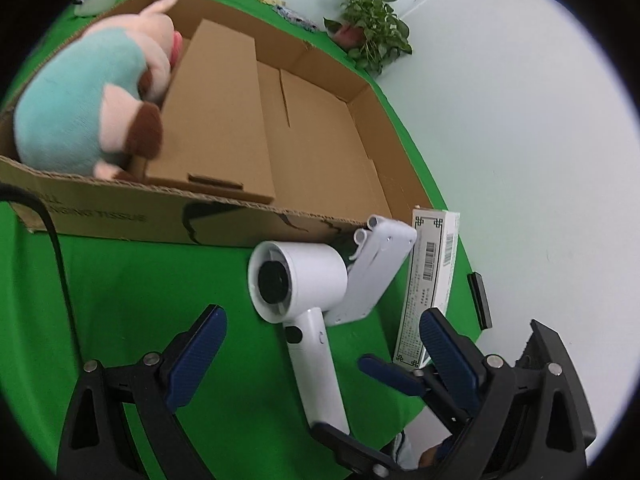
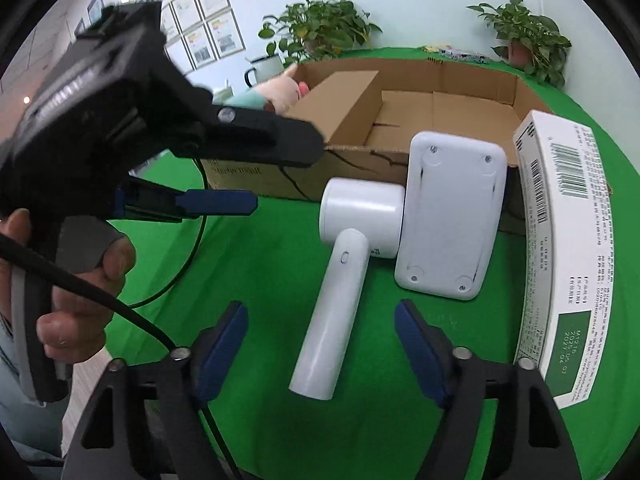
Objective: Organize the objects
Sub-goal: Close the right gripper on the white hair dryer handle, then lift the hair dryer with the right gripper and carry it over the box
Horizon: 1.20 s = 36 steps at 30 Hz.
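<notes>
A white hair dryer [image 1: 298, 276] [image 2: 360, 216] lies on the green cloth, handle toward me. Against its head leans a flat white plastic unit [image 1: 374, 272] [image 2: 450, 216], and a long white barcoded carton [image 1: 430, 280] [image 2: 560, 248] lies to its right. My left gripper [image 1: 322, 348] stands wide open over the handle's upper part, its pads clear of the handle. My right gripper [image 2: 320, 354] is open too, its fingers either side of the handle's end with gaps on both sides. In the right wrist view, the left gripper [image 2: 280, 172] hovers at upper left, held by a hand [image 2: 80, 292].
An open cardboard box [image 1: 160, 216] [image 2: 460, 76] stands behind the dryer, holding a plush toy [image 1: 88, 112] in a teal shirt and a smaller brown box [image 1: 216, 120]. Potted plants [image 2: 320, 32] line the table's far edge. A black cable [image 1: 60, 264] trails across the cloth at left.
</notes>
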Available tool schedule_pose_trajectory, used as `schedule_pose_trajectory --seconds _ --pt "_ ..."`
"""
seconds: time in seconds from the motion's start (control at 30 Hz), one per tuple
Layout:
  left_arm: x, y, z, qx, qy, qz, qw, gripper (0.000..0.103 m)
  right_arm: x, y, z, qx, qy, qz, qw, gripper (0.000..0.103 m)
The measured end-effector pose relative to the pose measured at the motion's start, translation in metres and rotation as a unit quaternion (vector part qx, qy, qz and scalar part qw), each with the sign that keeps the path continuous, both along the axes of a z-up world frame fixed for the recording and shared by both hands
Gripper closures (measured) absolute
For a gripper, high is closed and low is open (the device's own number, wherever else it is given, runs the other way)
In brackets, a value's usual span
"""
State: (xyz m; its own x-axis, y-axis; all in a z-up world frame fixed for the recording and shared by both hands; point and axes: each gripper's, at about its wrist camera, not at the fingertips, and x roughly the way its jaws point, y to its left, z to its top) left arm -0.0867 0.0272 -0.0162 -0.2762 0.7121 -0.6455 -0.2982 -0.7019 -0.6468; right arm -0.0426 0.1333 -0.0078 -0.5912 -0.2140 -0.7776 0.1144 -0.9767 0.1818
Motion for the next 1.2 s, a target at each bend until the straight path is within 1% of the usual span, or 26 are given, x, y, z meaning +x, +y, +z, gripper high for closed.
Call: schedule_pose_trajectory --seconds 0.03,0.07,0.1,0.13,0.2,0.3,0.37,0.43,0.5,0.53,0.57,0.6,0.63,0.7,0.77,0.83,0.9,0.97,1.03,1.13,1.2 --pt "0.0 0.002 -0.001 0.001 -0.001 -0.005 1.0 0.006 -0.004 -0.003 -0.005 0.013 -0.01 0.001 1.0 0.05" --pt "0.001 0.004 -0.003 0.0 -0.003 -0.009 1.0 0.01 -0.006 -0.005 -0.009 0.022 -0.016 0.002 1.0 0.056" --pt "0.001 0.005 -0.006 -0.001 -0.008 -0.013 0.9999 0.01 -0.008 -0.007 -0.014 0.03 -0.024 0.003 0.999 0.069" --pt "0.002 0.005 -0.008 0.0 -0.011 -0.016 0.9998 0.01 -0.008 -0.008 -0.019 0.031 -0.031 0.006 0.999 0.075" --pt "0.006 0.005 -0.011 0.005 -0.017 -0.02 0.9996 0.01 -0.005 -0.011 -0.021 0.038 -0.025 0.007 0.999 0.075" --pt "0.018 0.008 -0.015 0.006 -0.02 -0.038 0.9991 0.01 0.005 -0.014 -0.023 0.04 -0.026 0.006 0.999 0.077" --pt "0.029 0.012 -0.021 0.001 -0.026 -0.051 0.9984 0.01 0.017 -0.016 -0.025 0.028 -0.03 0.008 0.999 0.077" --pt "0.037 0.014 -0.027 0.0 -0.034 -0.06 0.9976 0.01 0.029 -0.018 -0.027 0.005 -0.035 0.018 0.999 0.076" --pt "0.046 0.018 -0.035 0.001 -0.047 -0.067 0.9966 0.01 0.036 -0.02 -0.028 0.002 -0.032 0.023 0.999 0.074" --pt "0.048 0.02 -0.038 0.002 -0.052 -0.07 0.9962 0.011 0.037 -0.021 -0.027 0.003 -0.028 0.025 0.999 0.065" --pt "0.05 0.022 -0.042 0.003 -0.057 -0.073 0.9957 0.015 0.038 -0.021 -0.027 0.003 -0.024 0.026 0.999 0.059" --pt "0.051 0.026 -0.045 0.002 -0.062 -0.08 0.9949 0.017 0.037 -0.02 -0.026 -0.002 -0.018 0.023 1.0 0.047" --pt "0.051 0.028 -0.046 0.001 -0.064 -0.082 0.9946 0.019 0.036 -0.019 -0.026 -0.006 -0.014 0.021 1.0 0.04" --pt "0.05 0.028 -0.048 0.009 -0.067 -0.073 0.995 0.021 0.033 -0.017 -0.029 -0.012 -0.017 0.015 1.0 0.038" --pt "0.047 0.029 -0.049 0.012 -0.071 -0.07 0.995 0.03 0.028 -0.015 -0.033 -0.01 -0.027 0.012 1.0 0.038" --pt "0.047 0.03 -0.049 0.011 -0.07 -0.067 0.9953 0.031 0.027 -0.015 -0.039 -0.009 -0.039 0.009 0.999 0.038" --pt "0.049 0.031 -0.049 0.005 -0.066 -0.065 0.9957 0.038 0.026 -0.013 -0.044 -0.009 -0.044 0.005 0.999 0.039" --pt "0.05 0.032 -0.051 0.0 -0.065 -0.065 0.9958 0.054 0.025 -0.012 -0.048 -0.004 -0.047 0.004 0.999 0.046" --pt "0.051 0.033 -0.054 -0.002 -0.07 -0.067 0.9953 0.062 0.024 -0.014 -0.052 0.002 -0.053 0.007 0.999 0.057" --pt "0.054 0.033 -0.053 -0.009 -0.066 -0.063 0.9958 0.064 0.026 -0.017 -0.058 0.013 -0.057 0.011 0.998 0.063" --pt "0.055 0.032 -0.053 -0.016 -0.067 -0.059 0.9959 0.068 0.027 -0.017 -0.061 0.016 -0.058 0.012 0.998 0.067"
